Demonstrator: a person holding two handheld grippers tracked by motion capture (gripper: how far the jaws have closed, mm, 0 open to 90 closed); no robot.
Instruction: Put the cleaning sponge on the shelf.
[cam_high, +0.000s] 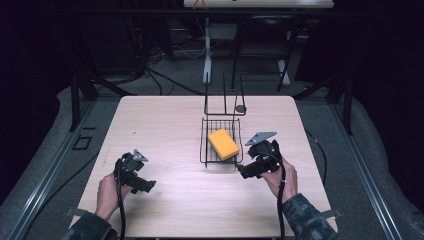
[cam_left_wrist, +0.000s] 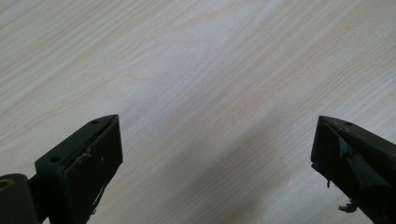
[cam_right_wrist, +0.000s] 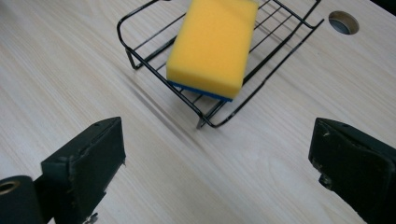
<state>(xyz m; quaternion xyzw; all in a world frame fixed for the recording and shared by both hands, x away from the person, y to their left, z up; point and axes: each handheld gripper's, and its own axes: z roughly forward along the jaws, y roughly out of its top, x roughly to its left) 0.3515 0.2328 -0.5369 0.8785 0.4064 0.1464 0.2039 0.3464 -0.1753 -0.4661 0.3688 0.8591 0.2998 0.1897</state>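
Observation:
A yellow sponge (cam_high: 223, 143) with a blue underside lies tilted in a black wire rack (cam_high: 204, 145) at the middle of the wooden table. My right gripper (cam_high: 245, 172) is just right of the rack's near corner, low over the table, and stands open. In the right gripper view its jaws are wide apart around bare wood (cam_right_wrist: 217, 144), and the sponge (cam_right_wrist: 212, 44) and rack (cam_right_wrist: 204, 119) lie a short way ahead. My left gripper (cam_high: 147, 186) is open at the near left, far from the rack. The left gripper view has only table between its jaws (cam_left_wrist: 217, 144).
An upright wire frame (cam_high: 225, 100) rises behind the rack. A round hole (cam_high: 240, 108) in the tabletop (cam_high: 165, 120) sits beside it, also seen in the right gripper view (cam_right_wrist: 343, 22). Dark floor, cables and stand legs lie beyond the far edge.

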